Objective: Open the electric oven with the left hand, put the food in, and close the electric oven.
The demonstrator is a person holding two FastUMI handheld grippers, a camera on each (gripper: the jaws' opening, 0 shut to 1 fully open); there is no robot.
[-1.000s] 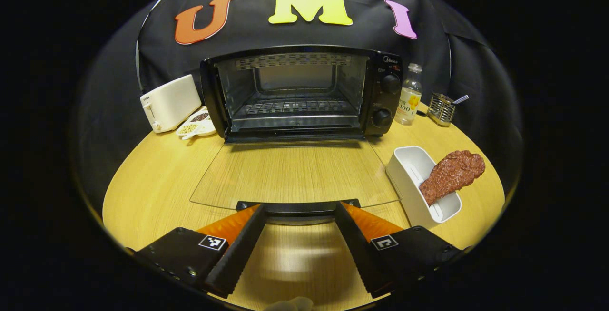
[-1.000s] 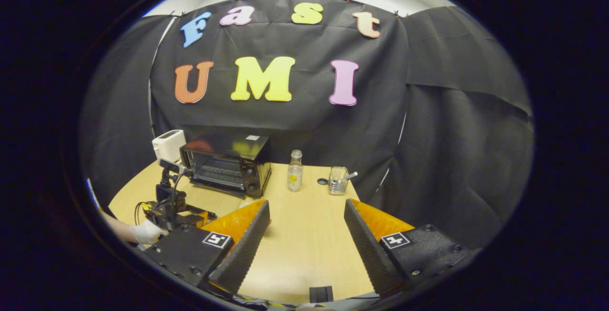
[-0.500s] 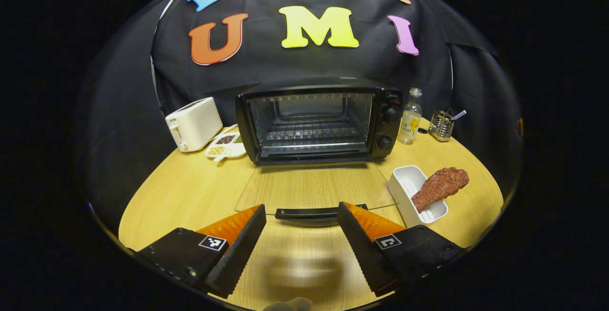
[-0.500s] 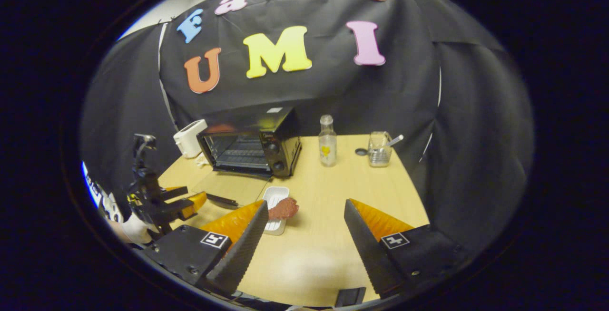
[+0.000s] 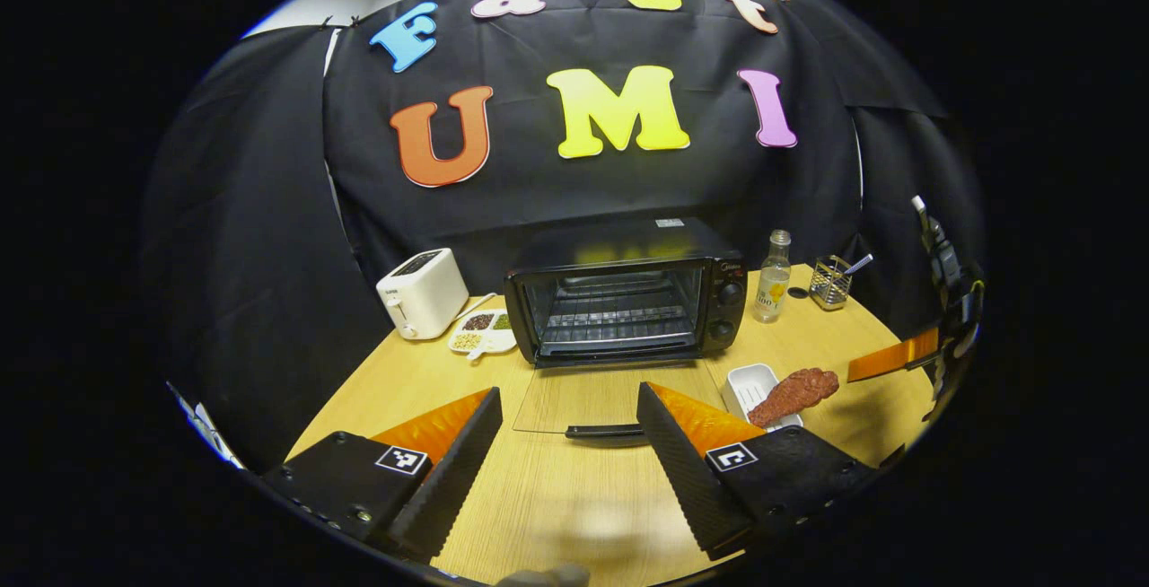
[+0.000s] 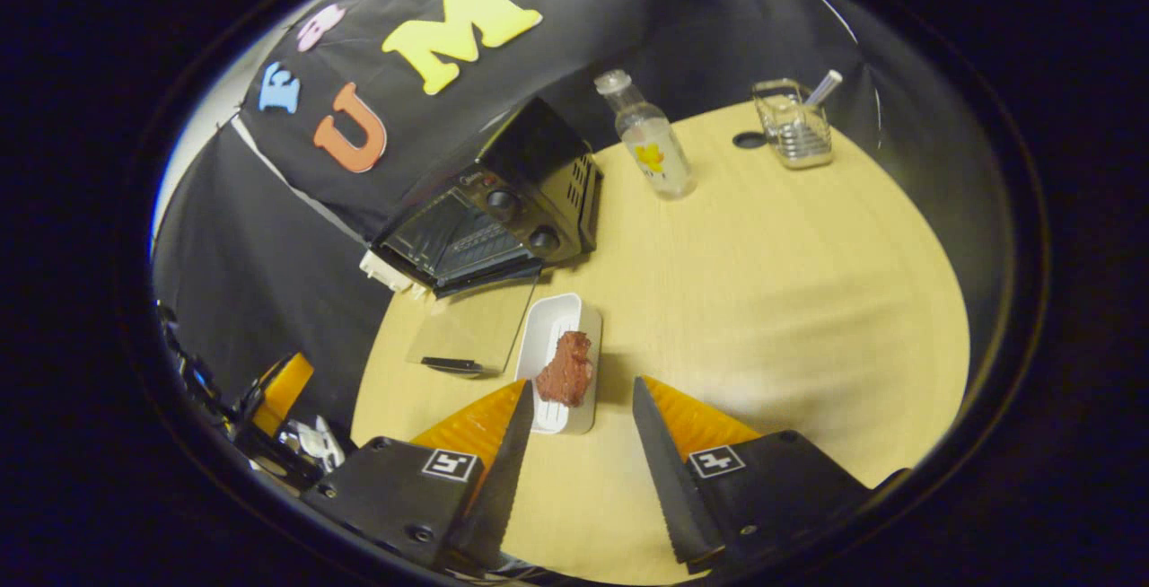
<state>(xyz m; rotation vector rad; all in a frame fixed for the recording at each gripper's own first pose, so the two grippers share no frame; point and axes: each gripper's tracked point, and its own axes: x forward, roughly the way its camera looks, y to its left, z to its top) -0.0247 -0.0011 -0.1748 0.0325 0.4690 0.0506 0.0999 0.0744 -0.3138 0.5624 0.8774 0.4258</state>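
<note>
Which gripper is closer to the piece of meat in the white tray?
Right. The right gripper hovers open just above the meat in its white tray. The left gripper hangs open farther off, in front of the oven door's handle.

The oven [image 5: 626, 302] stands at the back of the table [image 5: 556, 506], straight ahead of the left gripper [image 5: 568, 448], its door [image 5: 597, 398] folded down flat toward that gripper. Left of the oven sit the toaster [image 5: 422, 293] and, just before it, a divided dish [image 5: 482, 333]. Right of the oven stand 1 bottle [image 5: 770, 276] and, farther right, a wire holder [image 5: 830, 282]. The tray [image 6: 561, 363] lies beside the door's right edge, just ahead of the right gripper [image 6: 574, 461], with the food [image 6: 566, 368] resting in it.
</note>
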